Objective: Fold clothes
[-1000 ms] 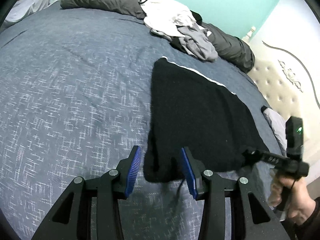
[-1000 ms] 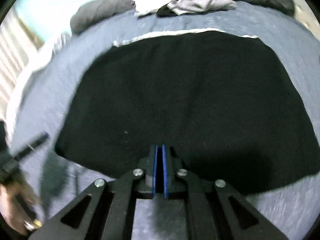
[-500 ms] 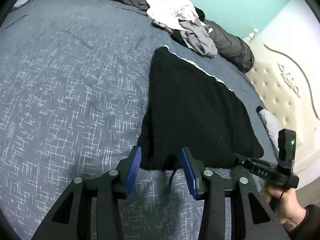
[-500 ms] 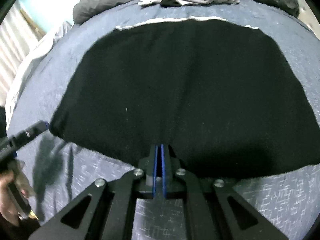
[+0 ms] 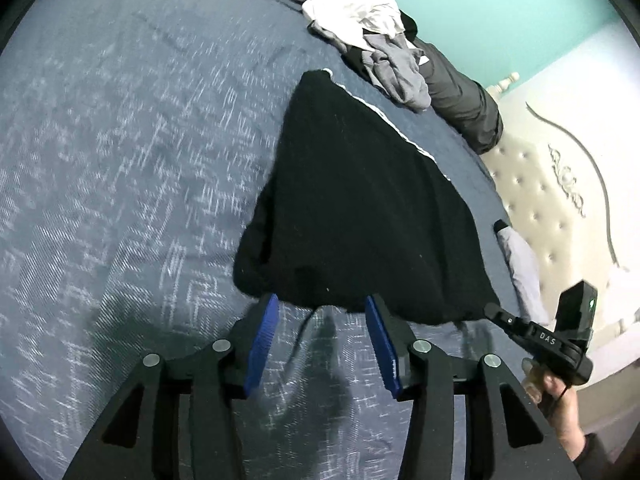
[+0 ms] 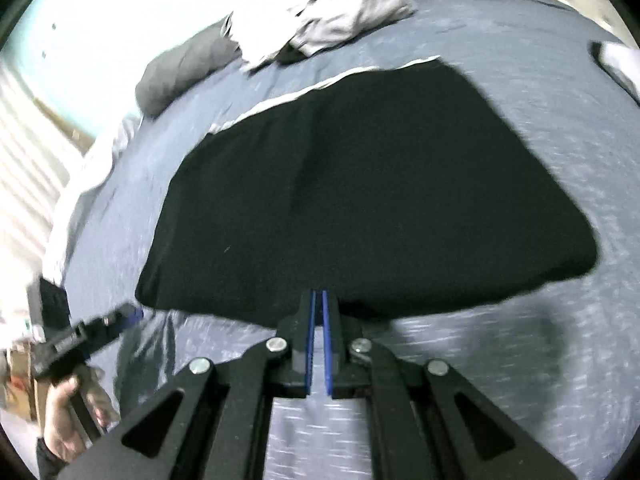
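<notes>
A black garment [image 5: 360,200] lies spread flat on the blue-grey bedspread [image 5: 120,160], a thin white strip along its far edge. My left gripper [image 5: 321,299] hovers at the garment's near left hem. Its jaws are opening, the blue pads [image 5: 262,340] touch no cloth, and only the hem line shows between the tips. From the right wrist the same garment [image 6: 360,200] fills the middle, with a soft crease running down it. My right gripper [image 6: 318,294] is shut, tips over the near hem; whether cloth is pinched is not visible. It also appears by the near right corner [image 5: 490,312].
A heap of white and grey clothes [image 5: 360,20] sits at the far side of the bed on dark pillows [image 5: 460,92]. A cream tufted headboard [image 5: 560,200] stands to the right, with a pale grey cloth [image 5: 520,260] near it. Bare bedspread stretches to the left.
My left gripper has dropped a little toward the near hem and its pads stand wider apart. My right gripper has slid sideways along the hem and stays shut. A crease now shows in the garment.
</notes>
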Demonstrator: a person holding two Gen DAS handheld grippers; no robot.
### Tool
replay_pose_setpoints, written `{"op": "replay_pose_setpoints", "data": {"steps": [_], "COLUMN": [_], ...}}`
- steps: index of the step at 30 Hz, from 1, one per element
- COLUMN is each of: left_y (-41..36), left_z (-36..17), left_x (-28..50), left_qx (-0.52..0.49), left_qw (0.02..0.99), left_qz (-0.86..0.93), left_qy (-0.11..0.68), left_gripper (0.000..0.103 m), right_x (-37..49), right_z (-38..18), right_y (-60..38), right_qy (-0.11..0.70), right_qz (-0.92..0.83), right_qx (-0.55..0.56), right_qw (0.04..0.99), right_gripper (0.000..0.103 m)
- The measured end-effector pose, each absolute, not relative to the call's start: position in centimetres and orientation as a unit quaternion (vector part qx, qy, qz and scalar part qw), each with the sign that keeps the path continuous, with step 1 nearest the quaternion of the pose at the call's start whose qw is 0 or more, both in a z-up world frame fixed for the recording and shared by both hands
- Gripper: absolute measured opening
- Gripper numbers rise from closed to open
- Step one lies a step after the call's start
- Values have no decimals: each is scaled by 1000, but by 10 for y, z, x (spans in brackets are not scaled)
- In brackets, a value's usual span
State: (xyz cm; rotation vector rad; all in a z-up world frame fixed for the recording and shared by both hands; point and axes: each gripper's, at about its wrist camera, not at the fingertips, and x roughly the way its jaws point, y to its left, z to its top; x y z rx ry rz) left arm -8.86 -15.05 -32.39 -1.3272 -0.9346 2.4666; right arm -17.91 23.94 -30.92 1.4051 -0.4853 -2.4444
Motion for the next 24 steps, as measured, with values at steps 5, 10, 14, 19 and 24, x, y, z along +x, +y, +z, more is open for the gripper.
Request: {"op": "replay_pose_setpoints", "data": {"steps": [5, 10, 14, 19, 24], "left_y": [-150, -154, -161, -166, -168], "left_z": [-334, -344, -346, -350, -349], "left_x": [-96, -103, -108, -116, -123], "left_qx": [-451, -440, -424, -415, -411], "left_qw": [78, 63, 58, 52, 50], "left_qz": [828, 823, 820, 818, 814], "left_qy": [-325, -354, -381, -396, -408], "left_gripper": [54, 54, 54, 54, 53], "right_x": [-172, -166, -160, -159, -160], "right_z": [-310, -311, -312, -320, -323], "right_y": [269, 291, 308, 325, 339], "right_qy": [-185, -202, -206, -222, -232], "right_qz": [-854, -859, -862, -864, -870], "right_qx": [471, 457, 448, 437, 422], "right_qw": [122, 110, 117, 116, 109], "right_gripper": [5, 5, 5, 5, 5]}}
